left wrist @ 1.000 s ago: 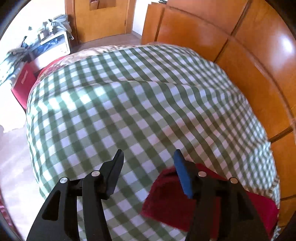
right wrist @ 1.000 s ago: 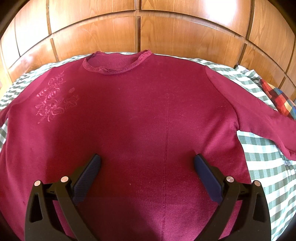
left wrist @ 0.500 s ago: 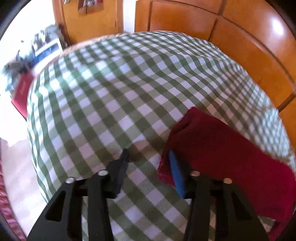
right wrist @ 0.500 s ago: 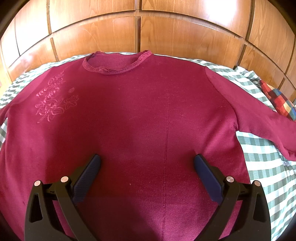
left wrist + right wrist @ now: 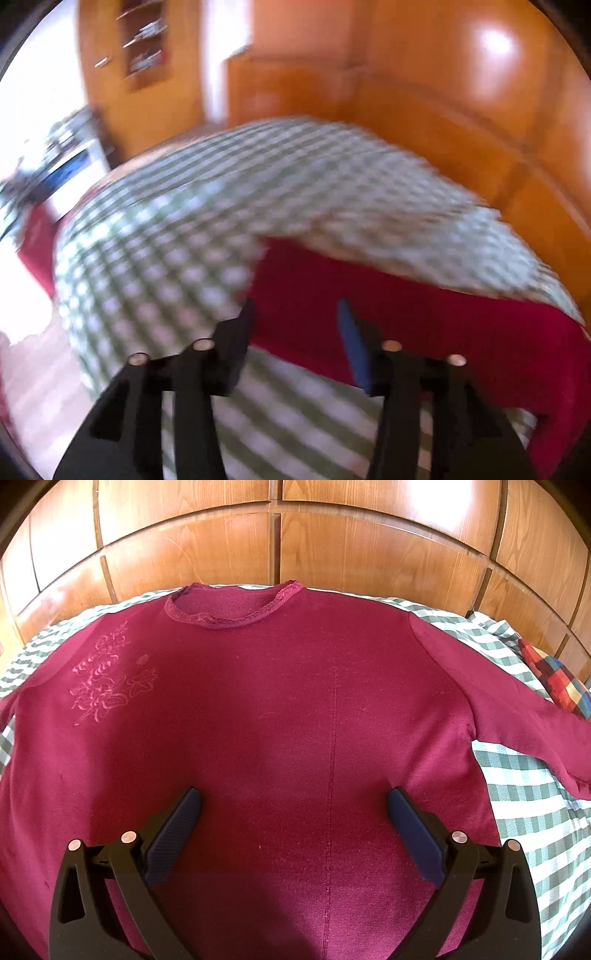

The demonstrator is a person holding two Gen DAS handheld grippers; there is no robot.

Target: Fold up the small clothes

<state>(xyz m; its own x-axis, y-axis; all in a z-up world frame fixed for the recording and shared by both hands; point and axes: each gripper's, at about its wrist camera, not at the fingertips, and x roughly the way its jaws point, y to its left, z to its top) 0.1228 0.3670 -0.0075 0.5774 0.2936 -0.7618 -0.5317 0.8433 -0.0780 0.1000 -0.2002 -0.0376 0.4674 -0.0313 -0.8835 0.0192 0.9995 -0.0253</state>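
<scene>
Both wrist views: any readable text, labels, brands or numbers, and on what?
No readable text in either view.
Dark red knit sweater: pink floral embroidery on the chest, a motif with no letters.
Blurred white and blue box beside the green checked bedsheet: any print too blurred to read.

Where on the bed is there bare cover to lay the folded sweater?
Bare checked bedspread stretches beyond the sweater's left sleeve, out to the bed's far edge. A narrower strip lies under the right sleeve. The middle is taken by the maroon sweater; a plaid cushion crowds the right corner.
</scene>
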